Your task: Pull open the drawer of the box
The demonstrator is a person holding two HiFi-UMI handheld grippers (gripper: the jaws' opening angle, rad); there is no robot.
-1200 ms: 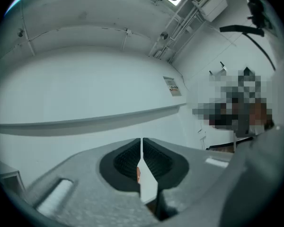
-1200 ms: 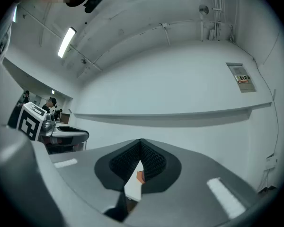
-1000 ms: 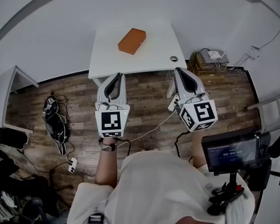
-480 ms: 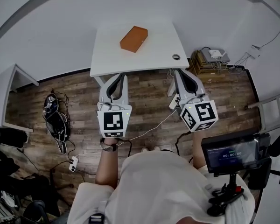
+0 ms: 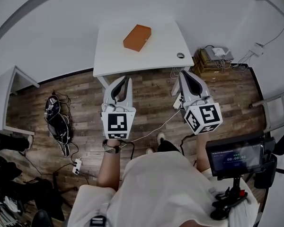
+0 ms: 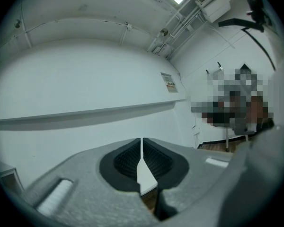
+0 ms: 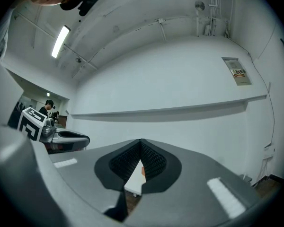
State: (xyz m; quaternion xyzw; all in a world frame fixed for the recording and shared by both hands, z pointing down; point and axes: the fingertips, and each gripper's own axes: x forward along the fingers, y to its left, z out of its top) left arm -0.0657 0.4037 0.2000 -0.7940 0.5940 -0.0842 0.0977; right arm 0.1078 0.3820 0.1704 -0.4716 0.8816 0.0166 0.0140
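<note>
Holding short of the surface (image 5: pixel 161 48), I have my left tool (image 5: pixel 124 81) and right tool (image 5: pixel 185 74) both pinched shut on nothing. The orange box (image 5: pixel 137 37) lies ahead on that surface, its long axis skewed to the near edge. My left tool is nearer it, and I can't make out the drawer.

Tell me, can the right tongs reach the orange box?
Probably not yet: the right tongs hang short of the white table, and the orange box lies back on it. Nothing stands between.
</note>
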